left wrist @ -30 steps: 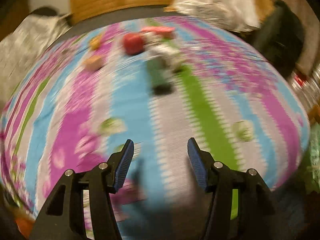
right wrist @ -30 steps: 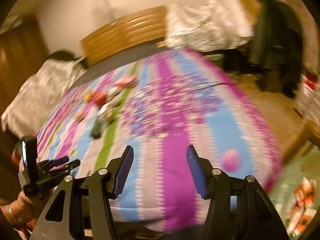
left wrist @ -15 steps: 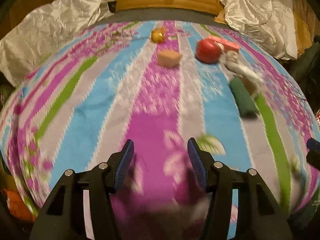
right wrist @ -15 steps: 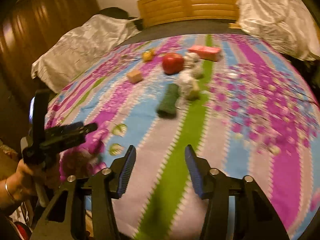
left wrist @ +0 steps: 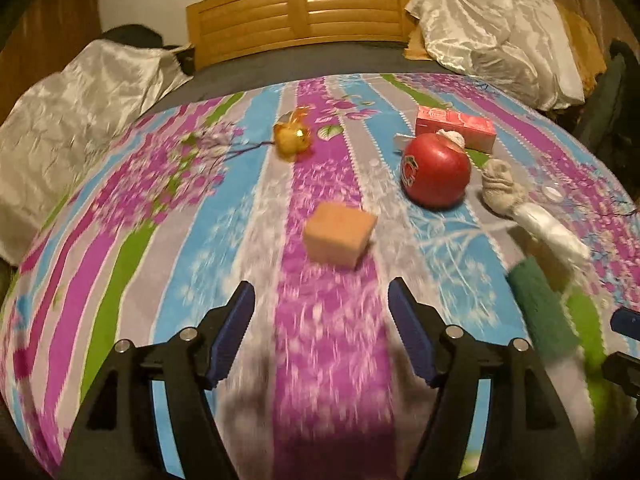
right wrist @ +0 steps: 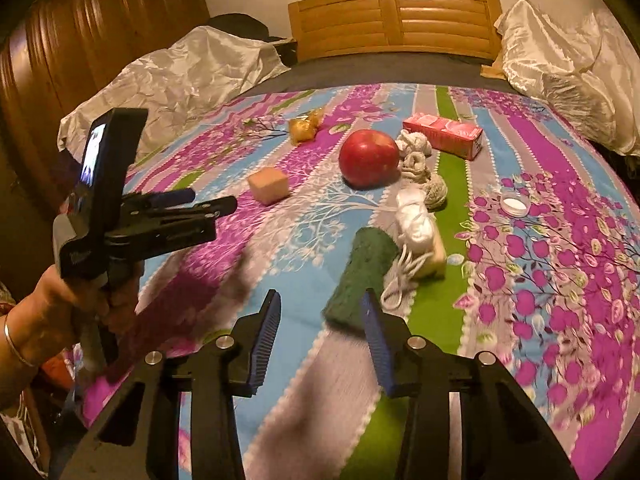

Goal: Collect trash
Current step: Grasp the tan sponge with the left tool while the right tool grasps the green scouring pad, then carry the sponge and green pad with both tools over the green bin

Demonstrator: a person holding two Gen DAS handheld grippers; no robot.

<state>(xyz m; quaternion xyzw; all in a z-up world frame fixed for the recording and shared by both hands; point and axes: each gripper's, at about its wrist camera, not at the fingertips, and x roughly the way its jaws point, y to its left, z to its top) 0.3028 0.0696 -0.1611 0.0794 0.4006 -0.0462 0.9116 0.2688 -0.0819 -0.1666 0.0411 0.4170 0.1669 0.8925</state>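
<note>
I have both grippers low over the near end of a bed, above its striped floral bedspread [left wrist: 132,248], and both are empty with their jaws spread apart. The left gripper [left wrist: 322,308] points straight at a tan cube [left wrist: 339,236], with bare cloth between its fingertips and the cube. The right gripper [right wrist: 319,322] hovers just short of the near end of a dark green roll [right wrist: 360,276].

The open room lies on the left stripes and along the near edge, where the spread curves down out of sight. The far edge ends at a grey strip before the wooden headboard [left wrist: 298,10]. Crumpled white sheets [right wrist: 180,76] bank both sides.

Counting the items on the spread: one tan cube, one red apple [right wrist: 369,158], one crumpled gold wrapper [left wrist: 292,136], one pink carton [right wrist: 443,136], one green roll, one small round white lid [right wrist: 515,203] off to the right. Between apple and roll is a cluster of wadded whitish pieces [right wrist: 416,196] touching one another; I cannot count them surely, perhaps four or five. A yellowish block [right wrist: 434,258] sits under the nearest wad, beside the roll.

Against half a second ago, the left gripper has closed in on the cube, which now sits centred ahead rather than far up the spread. The right gripper has come closer to the green roll, and the left tool reaches further in across its view.
</note>
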